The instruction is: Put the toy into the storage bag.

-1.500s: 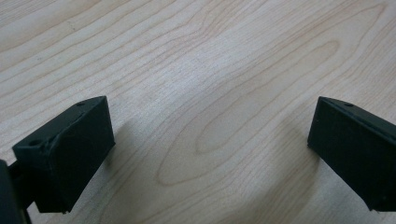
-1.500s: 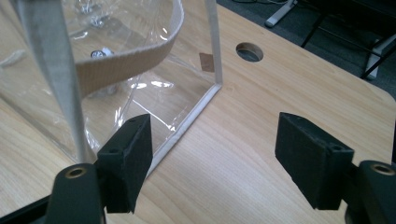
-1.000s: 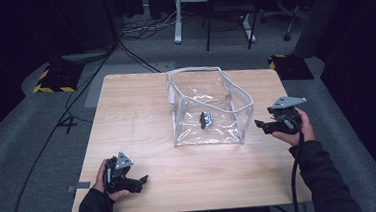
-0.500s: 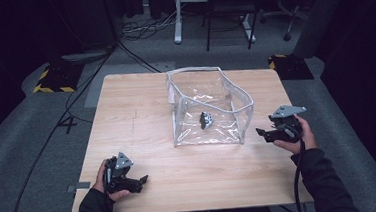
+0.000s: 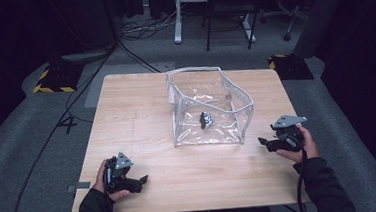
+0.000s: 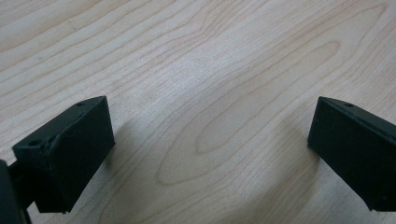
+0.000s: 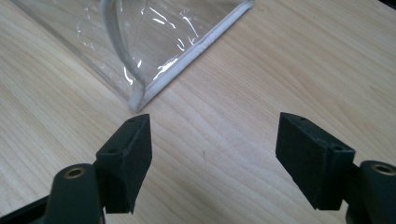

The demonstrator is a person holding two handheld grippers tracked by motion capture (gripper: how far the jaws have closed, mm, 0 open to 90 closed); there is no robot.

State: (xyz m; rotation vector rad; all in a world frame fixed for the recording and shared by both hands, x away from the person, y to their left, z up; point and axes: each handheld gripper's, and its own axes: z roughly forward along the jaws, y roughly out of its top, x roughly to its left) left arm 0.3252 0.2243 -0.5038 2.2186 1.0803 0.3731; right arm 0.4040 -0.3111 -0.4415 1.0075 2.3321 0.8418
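Wooden table point(image 5: 146, 114) stands on grey carpet point(image 5: 38, 146).

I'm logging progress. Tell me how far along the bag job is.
Done, by the look of it: a small dark item already lies inside the clear bag. In hand: nothing; the left gripper and right gripper are open over bare table, the right beside the bag's corner. Left: possibly closing the bag, which stands open.

Parted tongs point(image 7: 212, 156) near clear bag point(image 7: 154, 42)
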